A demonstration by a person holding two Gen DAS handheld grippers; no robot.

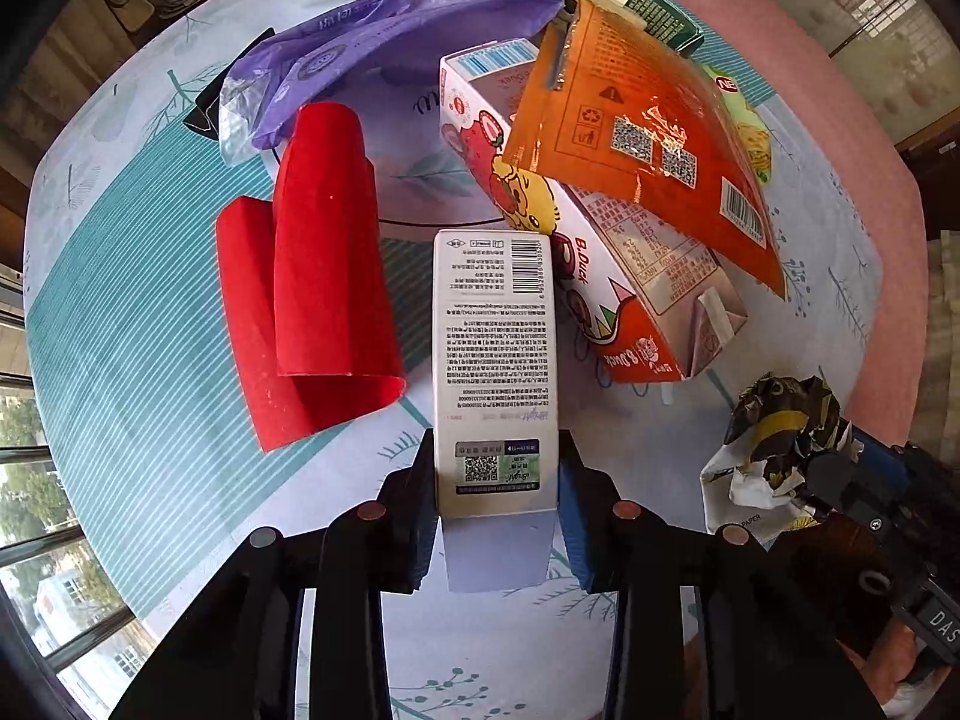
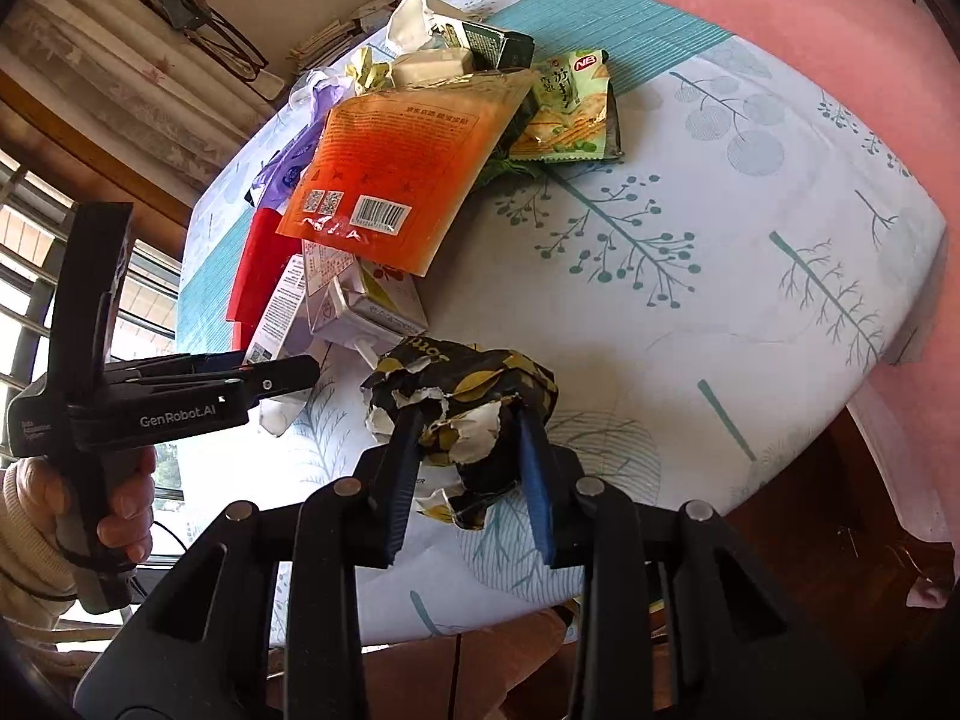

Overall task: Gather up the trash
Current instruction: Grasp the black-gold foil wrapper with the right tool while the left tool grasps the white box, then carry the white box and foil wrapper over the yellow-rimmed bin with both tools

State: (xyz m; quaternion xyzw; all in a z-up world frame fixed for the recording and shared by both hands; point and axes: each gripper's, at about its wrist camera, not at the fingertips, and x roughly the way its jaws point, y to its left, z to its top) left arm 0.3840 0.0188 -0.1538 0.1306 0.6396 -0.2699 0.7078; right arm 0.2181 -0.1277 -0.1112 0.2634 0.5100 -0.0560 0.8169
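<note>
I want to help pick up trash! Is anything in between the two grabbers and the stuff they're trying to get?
Nothing visible is. The left gripper has its fingers right against the sides of the white box, and the right gripper has the crumpled wrapper between its fingers. No bin shows in either view.

The tabletop (image 2: 690,312) is round and covered by a pale cloth printed with teal trees and a teal striped band, over a pink underlayer (image 2: 810,30) showing at the far edge. A heap of trash lies toward the centre and far side: a red paper sleeve (image 1: 324,276), a purple plastic bag (image 1: 384,30), a strawberry drink carton (image 1: 600,276) with an orange pouch (image 1: 636,138) leaning over it, a green snack packet (image 2: 570,114) and a dark green box (image 2: 498,45). Near the near edge is a crumpled black-and-yellow paper wad (image 2: 462,402).
</note>
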